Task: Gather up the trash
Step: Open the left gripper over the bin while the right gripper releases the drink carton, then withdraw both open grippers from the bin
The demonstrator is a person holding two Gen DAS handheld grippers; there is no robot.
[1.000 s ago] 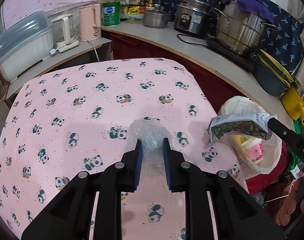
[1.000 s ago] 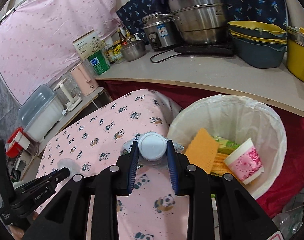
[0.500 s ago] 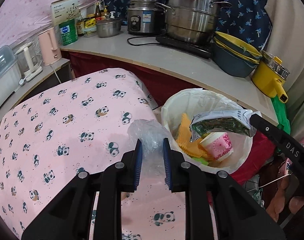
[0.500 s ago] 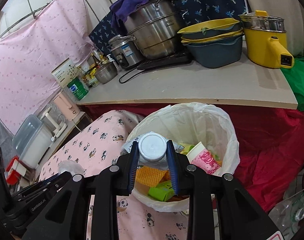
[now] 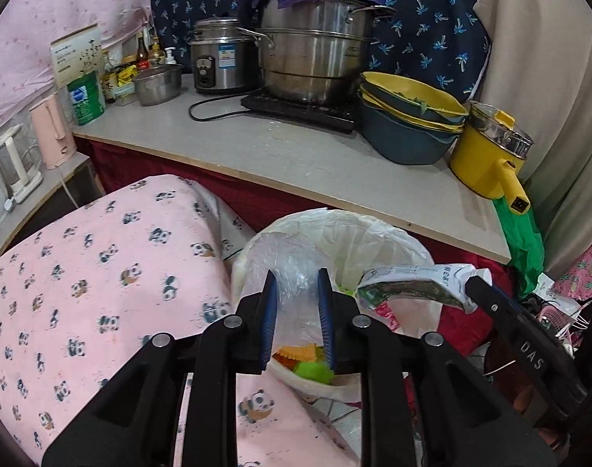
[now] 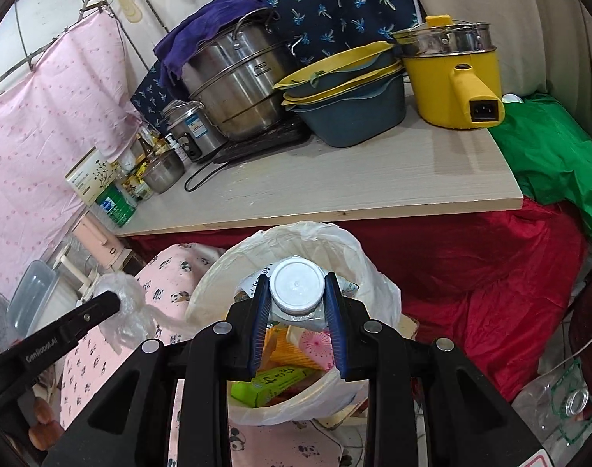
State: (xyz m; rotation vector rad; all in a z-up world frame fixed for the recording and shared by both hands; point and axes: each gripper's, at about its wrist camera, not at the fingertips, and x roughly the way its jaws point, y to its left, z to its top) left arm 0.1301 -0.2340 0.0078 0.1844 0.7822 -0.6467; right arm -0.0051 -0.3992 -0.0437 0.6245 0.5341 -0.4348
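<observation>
My left gripper (image 5: 295, 277) is shut on a crumpled clear plastic bag (image 5: 296, 303) and holds it over the near rim of the white-lined trash bin (image 5: 346, 229). My right gripper (image 6: 295, 284) is shut on a flattened drink carton with a white screw cap (image 6: 296, 287), held above the bin (image 6: 218, 284). The carton also shows in the left wrist view (image 5: 413, 282), lying sideways over the bin's right side. The bin holds an orange wafer (image 6: 286, 352), a green box (image 6: 272, 383) and a pink paper cup (image 6: 315, 344). The plastic bag also shows in the right wrist view (image 6: 128, 307).
A table with a pink panda-print cloth (image 5: 101, 272) lies left of the bin. Behind it a countertop (image 5: 296, 155) carries a steel steamer pot (image 5: 315, 58), rice cooker (image 5: 218, 58), stacked bowls (image 5: 409, 120) and a yellow electric pot (image 5: 490, 155). Red cloth (image 6: 471, 264) hangs right of the bin.
Both grippers have swung right from over the panda cloth to above the bin, each carrying its piece of trash. Both stay shut.
</observation>
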